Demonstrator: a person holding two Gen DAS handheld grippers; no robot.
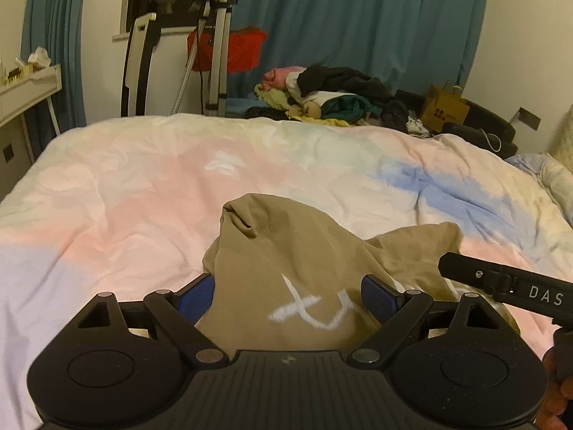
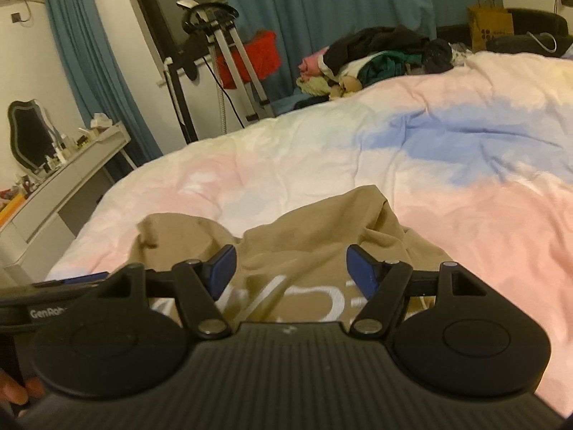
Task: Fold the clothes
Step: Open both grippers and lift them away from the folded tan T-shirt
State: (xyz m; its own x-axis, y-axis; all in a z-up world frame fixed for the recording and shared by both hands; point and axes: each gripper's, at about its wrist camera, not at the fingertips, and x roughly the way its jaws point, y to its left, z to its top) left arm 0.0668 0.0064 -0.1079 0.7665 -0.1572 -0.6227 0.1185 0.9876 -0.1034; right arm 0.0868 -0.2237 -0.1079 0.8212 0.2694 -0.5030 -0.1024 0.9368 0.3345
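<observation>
A tan garment [image 1: 304, 251] with white lettering lay crumpled near the bed's [image 1: 125, 186] near edge, on a pastel pink, white and blue duvet. The left gripper [image 1: 288, 292] hung over it with jaws spread wide, blue pads either side of the lettering, pinching nothing. The right gripper [image 2: 292, 268] was likewise spread above the same cloth (its pads clear of the fabric). A heap of clothes [image 1: 333, 96] sat beyond the bed's far edge, before teal curtains [image 1: 358, 18].

Right gripper [image 2: 290, 268] spread above tan garment [image 2: 315, 229] on duvet [image 2: 465, 179].
</observation>
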